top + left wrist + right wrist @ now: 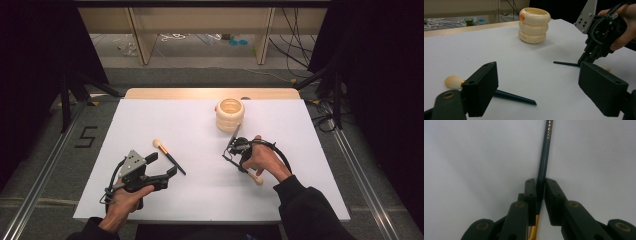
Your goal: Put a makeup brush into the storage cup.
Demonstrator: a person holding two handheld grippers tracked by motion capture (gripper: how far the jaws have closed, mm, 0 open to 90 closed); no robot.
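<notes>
Two brushes on the white table, one clamped in our right tongs, and a cream holder standing beyond them.

Our left gripper (pixel 165 167) hovers with its jaws wide apart and nothing between them; just ahead of its left jaw lies the loose brush (pixel 168 156) flat on the white table (pixel 150 125), its pale bristles away from us. Beyond and to the right of those jaws stands the ringed cream holder (pixel 230 114), upright; we cannot see anything inside it. Just in front of the holder, our right gripper (pixel 541 192) has its jaws pressed together on the dark handle of the second brush (pixel 544 157), whose pale bristle end pokes out below our right hand (pixel 263 158).
</notes>
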